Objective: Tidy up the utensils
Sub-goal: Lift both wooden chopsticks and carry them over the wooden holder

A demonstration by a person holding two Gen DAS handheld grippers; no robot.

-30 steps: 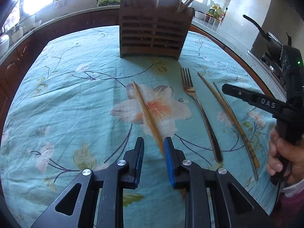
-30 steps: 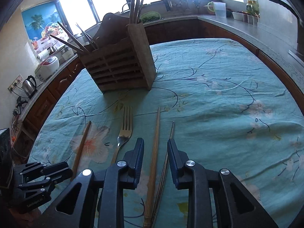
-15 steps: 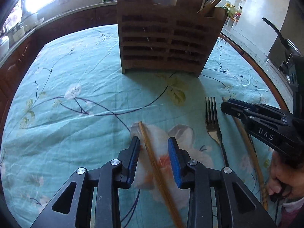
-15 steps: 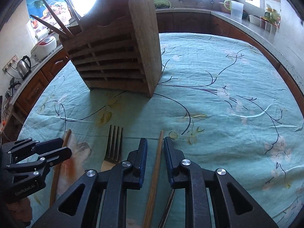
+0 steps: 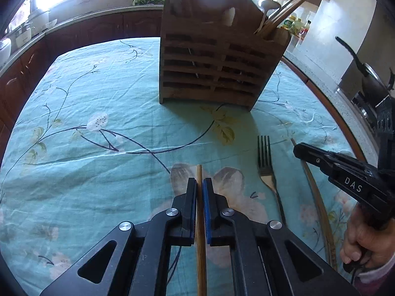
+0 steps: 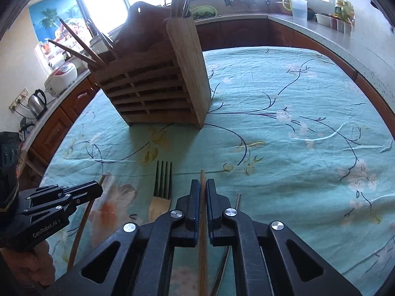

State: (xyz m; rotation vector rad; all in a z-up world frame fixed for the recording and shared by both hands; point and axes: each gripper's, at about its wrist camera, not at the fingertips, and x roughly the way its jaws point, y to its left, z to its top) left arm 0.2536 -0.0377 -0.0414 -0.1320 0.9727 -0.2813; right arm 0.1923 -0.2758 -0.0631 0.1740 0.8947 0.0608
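A slatted wooden utensil holder (image 5: 217,74) stands at the back of the table, with several sticks and a spoon in it. My left gripper (image 5: 199,185) is closing, its blue pads pressing on a wooden chopstick (image 5: 199,171) that lies on the cloth. My right gripper (image 6: 203,185) is closing the same way on a second wooden chopstick (image 6: 202,176). A gold fork (image 6: 162,180) lies between the two chopsticks, tines toward the holder (image 6: 158,91). A thin metal stick (image 6: 237,198) lies just right of the right gripper. Each gripper shows in the other's view: right gripper (image 5: 300,151), left gripper (image 6: 98,188).
The round table has a turquoise flowered cloth (image 6: 296,123). Kitchen counters ring it, with a kettle (image 6: 37,103) and rice cooker (image 6: 63,76) on the left and a black pan (image 5: 370,79) on the stove at the right. A hand (image 5: 363,244) holds the right gripper.
Both grippers moved forward toward the holder and closed, each onto its own chopstick. The left chopstick now runs straight between the pads instead of slanting.
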